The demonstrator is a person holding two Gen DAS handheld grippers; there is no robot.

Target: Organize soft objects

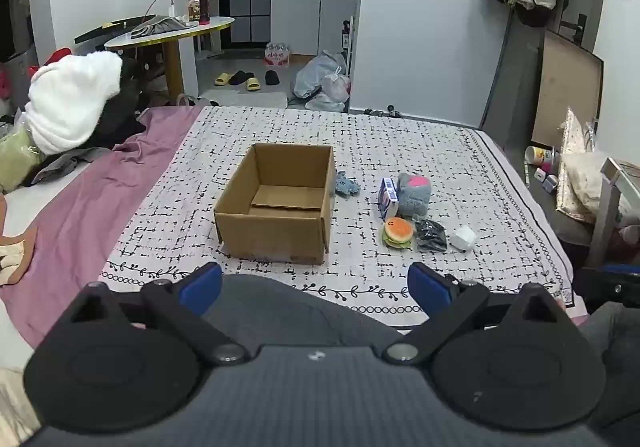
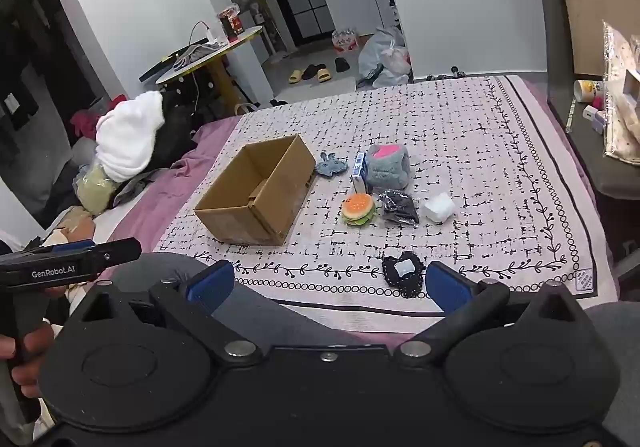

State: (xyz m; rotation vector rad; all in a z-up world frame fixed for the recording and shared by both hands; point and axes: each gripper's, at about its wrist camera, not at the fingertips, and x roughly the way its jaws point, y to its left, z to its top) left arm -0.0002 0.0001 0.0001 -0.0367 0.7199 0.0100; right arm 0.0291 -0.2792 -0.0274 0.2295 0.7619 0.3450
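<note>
An open cardboard box (image 1: 280, 203) (image 2: 256, 199) stands empty on the patterned bed cover. To its right lie a small blue-grey plush (image 1: 346, 183) (image 2: 330, 165), a grey plush cube with a pink patch (image 1: 414, 194) (image 2: 387, 165), a blue-white carton (image 1: 387, 200) (image 2: 360, 171), a burger toy (image 1: 397, 232) (image 2: 359, 208), a dark bagged item (image 1: 430, 234) (image 2: 398, 208) and a white soft lump (image 1: 464, 237) (image 2: 439, 207). A black pad with a white patch (image 2: 404, 271) lies near the front edge. My left gripper (image 1: 315, 287) and right gripper (image 2: 328, 283) are open and empty, held back from the objects.
A purple sheet (image 1: 80, 215) and a heap of white and dark clothes (image 1: 72, 103) lie to the left. A round table (image 1: 172, 31) stands behind. Clutter and a bag (image 1: 580, 175) sit past the bed's right edge. The left gripper's body (image 2: 72, 259) shows at left.
</note>
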